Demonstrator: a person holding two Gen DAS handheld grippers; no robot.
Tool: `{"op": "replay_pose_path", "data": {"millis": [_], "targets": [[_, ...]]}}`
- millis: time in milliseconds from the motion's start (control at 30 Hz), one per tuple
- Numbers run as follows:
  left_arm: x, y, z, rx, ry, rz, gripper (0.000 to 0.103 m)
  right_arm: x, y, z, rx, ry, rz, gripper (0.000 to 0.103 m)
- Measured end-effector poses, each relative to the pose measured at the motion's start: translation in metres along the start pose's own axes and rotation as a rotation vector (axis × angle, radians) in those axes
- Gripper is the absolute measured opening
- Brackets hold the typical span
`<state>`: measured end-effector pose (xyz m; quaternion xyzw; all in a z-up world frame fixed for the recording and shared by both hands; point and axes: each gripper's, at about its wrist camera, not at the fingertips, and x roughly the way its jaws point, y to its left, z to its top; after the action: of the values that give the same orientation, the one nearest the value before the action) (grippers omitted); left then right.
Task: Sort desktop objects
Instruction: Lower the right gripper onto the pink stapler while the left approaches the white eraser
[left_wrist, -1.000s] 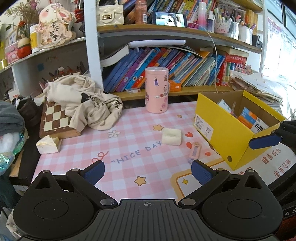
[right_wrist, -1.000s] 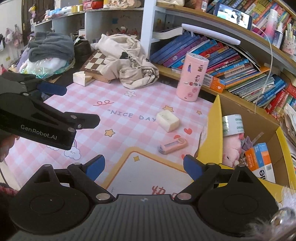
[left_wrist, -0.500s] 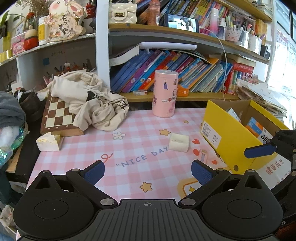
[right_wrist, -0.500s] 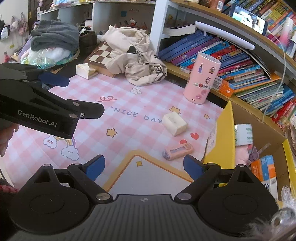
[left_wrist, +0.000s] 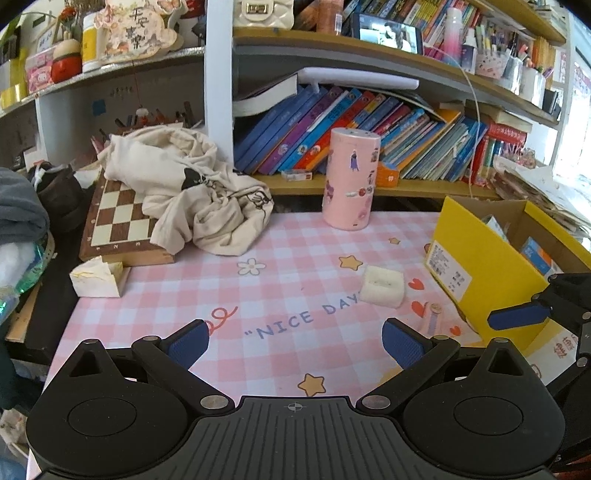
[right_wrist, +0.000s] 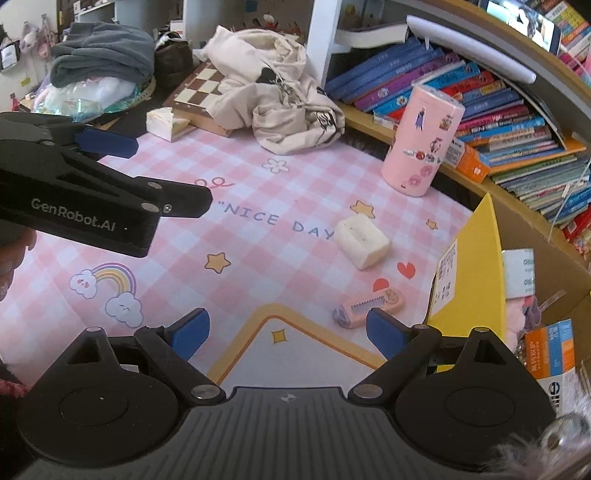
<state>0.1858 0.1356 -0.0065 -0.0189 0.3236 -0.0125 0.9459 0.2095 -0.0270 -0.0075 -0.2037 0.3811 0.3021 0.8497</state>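
Pink checked mat (right_wrist: 258, 266) mostly bare, both tongs (left_wrist: 293, 338) (right_wrist: 284, 330) wide and empty, yellow box (right_wrist: 480, 258) at right edge

Pink-and-white checked mat (left_wrist: 280, 251), yellow box (left_wrist: 476, 266), brown-and-cream chequered board (left_wrist: 118, 218), pink stickered canister (left_wrist: 349, 184), cream block (right_wrist: 362, 240)

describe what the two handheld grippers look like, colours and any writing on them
Both the left gripper and right gripper are matte black plastic with a ribbed body, two round discs, silver pivot screws and blue finger pads. The left one's side reads "GenRobot.AI" in white. A dark red cuff shows.
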Motion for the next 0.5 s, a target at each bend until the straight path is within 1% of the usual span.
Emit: {"op": "replay_pose_path", "data": {"millis": [333, 500], "targets": [[0.027, 0.004, 0.001, -0.009, 0.062, -0.008, 0.101, 0.033, -0.011, 0.01, 0.021, 0.049, 0.01, 0.092], [0.038, 0.005, 0.0, -0.007, 0.088, -0.004, 0.101, 0.047, -0.019, 0.012, 0.052, 0.07, 0.011, 0.092]]}}
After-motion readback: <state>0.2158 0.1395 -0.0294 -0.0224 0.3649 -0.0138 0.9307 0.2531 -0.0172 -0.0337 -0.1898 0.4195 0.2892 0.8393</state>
